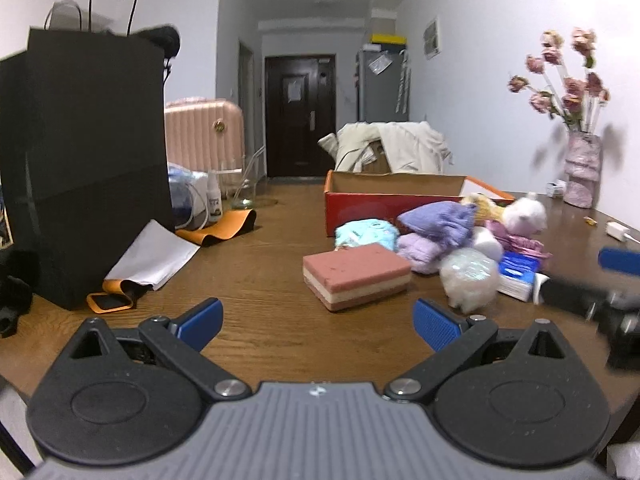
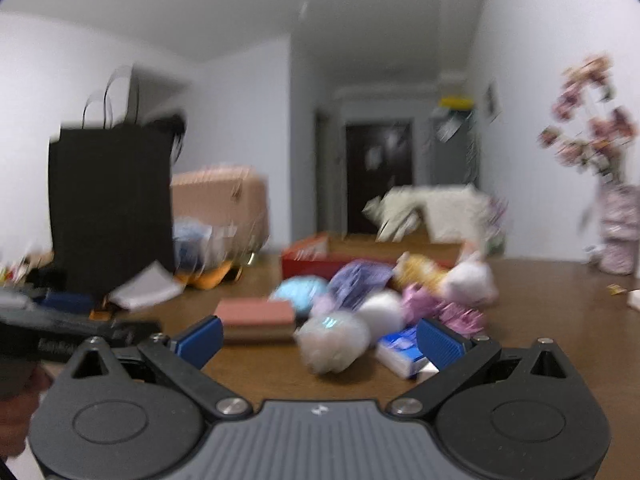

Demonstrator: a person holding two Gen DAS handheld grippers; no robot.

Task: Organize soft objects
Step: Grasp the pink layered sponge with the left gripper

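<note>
progress: nothing looks sorted yet, the red box (image 1: 394, 202) seems bare inside and the whole soft pile (image 1: 452, 236) sits on the wooden table (image 1: 264, 264) in front of it.
left gripper (image 1: 318, 326): spread wide, holding nothing, facing the sponge.
right gripper (image 2: 318, 336): also released, hovering near the pile.
sponge (image 1: 356, 276): layered pink-and-cream block, porous.
puff (image 1: 470, 280): white, fluffy, rounded.
knit bundle (image 1: 440, 220): purple, ribbed.

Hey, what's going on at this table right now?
A person holds a gripper in each hand over a wooden table, sorting soft things. Both the left gripper and right gripper are open and empty. A pile of soft items, including a pink sponge and a fluffy white ball, lies on the table in front of the red box.
</note>
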